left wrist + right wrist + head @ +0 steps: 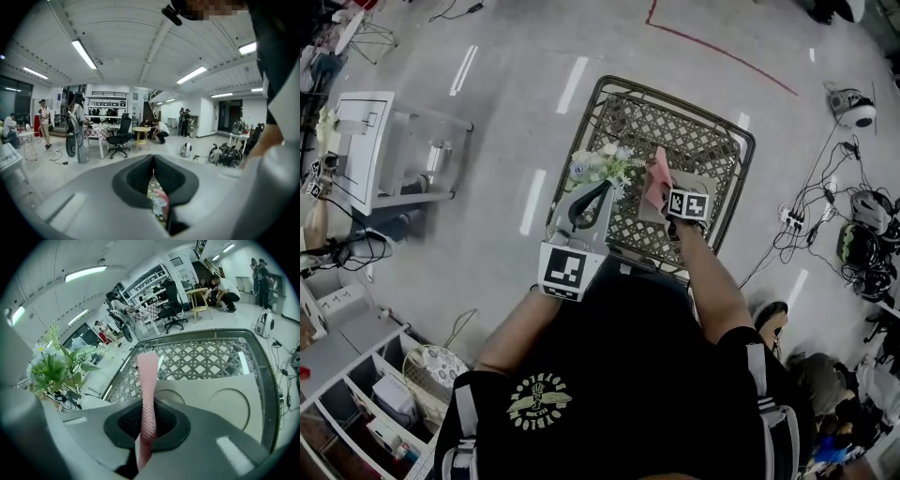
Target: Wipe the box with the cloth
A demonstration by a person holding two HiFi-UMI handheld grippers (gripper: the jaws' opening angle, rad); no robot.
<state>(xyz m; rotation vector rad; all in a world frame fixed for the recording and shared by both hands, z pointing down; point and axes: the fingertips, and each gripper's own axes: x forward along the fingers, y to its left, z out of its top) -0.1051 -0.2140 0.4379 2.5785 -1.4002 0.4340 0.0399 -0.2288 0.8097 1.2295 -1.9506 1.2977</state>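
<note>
My right gripper (664,190) (149,416) is shut on a pink cloth (656,176) (146,380), which stands up out of the jaws in a strip. Just beyond it a flat grey box (215,401) (649,211) with two round marks lies on the metal lattice table (614,86) (201,359). My left gripper (592,195) (153,180) is shut on a thin flower-patterned piece (158,201); I cannot tell what it belongs to. A bunch of white flowers with green leaves (602,166) (51,363) sits at the left gripper's tip.
A white cart (366,141) stands on the floor to the left, with shelves (356,398) near my feet. Cables and helmets (861,220) lie to the right. Across the room are people, an office chair (119,136) and a round table (140,131).
</note>
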